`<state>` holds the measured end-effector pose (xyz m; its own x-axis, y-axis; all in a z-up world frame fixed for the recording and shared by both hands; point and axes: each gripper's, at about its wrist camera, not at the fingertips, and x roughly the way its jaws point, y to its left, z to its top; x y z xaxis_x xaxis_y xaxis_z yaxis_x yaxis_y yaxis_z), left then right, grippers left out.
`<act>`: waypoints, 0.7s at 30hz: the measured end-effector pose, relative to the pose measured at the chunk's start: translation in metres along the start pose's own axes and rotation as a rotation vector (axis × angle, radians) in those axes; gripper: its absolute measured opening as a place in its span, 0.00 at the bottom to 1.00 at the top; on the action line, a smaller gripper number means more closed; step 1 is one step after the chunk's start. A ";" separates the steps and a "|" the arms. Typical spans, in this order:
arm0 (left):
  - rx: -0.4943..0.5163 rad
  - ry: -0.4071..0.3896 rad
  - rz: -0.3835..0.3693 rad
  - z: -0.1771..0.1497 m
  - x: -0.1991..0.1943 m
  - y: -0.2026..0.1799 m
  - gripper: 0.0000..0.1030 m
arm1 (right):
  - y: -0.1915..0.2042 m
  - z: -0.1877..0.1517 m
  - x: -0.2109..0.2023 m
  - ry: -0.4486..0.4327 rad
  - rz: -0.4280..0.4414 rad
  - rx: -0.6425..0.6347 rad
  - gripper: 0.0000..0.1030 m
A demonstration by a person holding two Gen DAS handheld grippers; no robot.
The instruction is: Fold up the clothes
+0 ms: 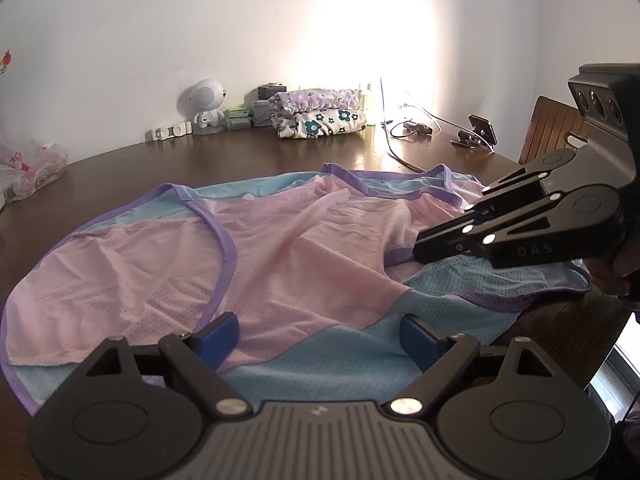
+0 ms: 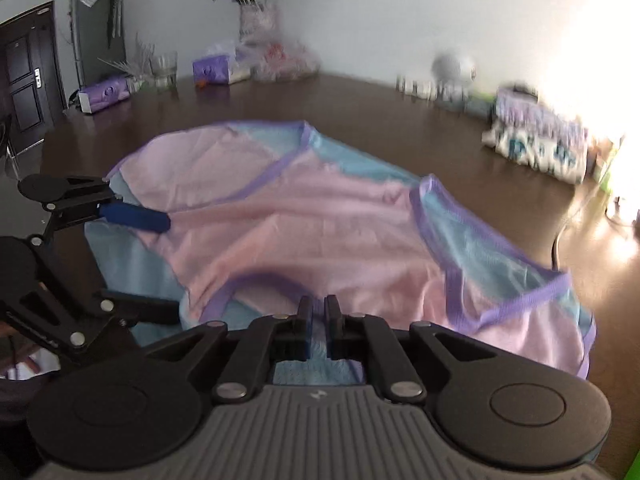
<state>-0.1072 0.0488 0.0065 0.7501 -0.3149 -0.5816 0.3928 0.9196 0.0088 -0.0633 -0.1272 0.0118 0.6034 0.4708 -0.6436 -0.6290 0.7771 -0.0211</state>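
A pink and blue mesh top (image 1: 280,248) with purple trim lay spread flat on the dark wooden table (image 1: 240,156), its near edge hidden under both tools. The left gripper (image 1: 316,340) hovered low over the hem with its blue pads (image 1: 218,338) wide apart and nothing between them. The right gripper (image 2: 318,322) had its pads nearly together at the purple-edged neckline; whether cloth was actually pinched there I could not tell, since the pads themselves covered the spot. The right wrist view was smeared, so the far things on the table blurred. On the side of the right gripper's finger I could read raised letters, "DAS", the rest cut off. Against the wall sat a stack of folded floral cloth (image 1: 320,114), a small white round-headed gadget (image 1: 206,106), and a crumpled plastic bag (image 1: 30,170) with red print too crinkled to read. Glare washed out the wall behind.
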 end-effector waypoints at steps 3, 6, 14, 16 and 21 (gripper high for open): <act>-0.001 -0.002 0.001 0.000 0.000 0.000 0.85 | 0.001 0.001 0.000 0.002 0.022 -0.002 0.17; 0.000 -0.003 0.001 -0.001 0.001 0.000 0.86 | 0.002 0.002 0.002 0.005 0.024 -0.022 0.33; 0.001 -0.003 0.000 -0.001 0.001 0.000 0.87 | -0.004 0.007 0.008 0.019 0.019 -0.012 0.04; 0.001 -0.003 0.001 -0.001 0.001 0.000 0.87 | -0.004 0.007 0.007 0.020 0.008 -0.005 0.04; 0.002 -0.001 0.000 -0.001 0.002 0.000 0.87 | -0.021 0.012 -0.010 -0.004 0.051 0.078 0.03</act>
<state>-0.1058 0.0486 0.0049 0.7505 -0.3150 -0.5809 0.3936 0.9192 0.0101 -0.0502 -0.1431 0.0278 0.5735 0.5121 -0.6394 -0.6187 0.7823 0.0716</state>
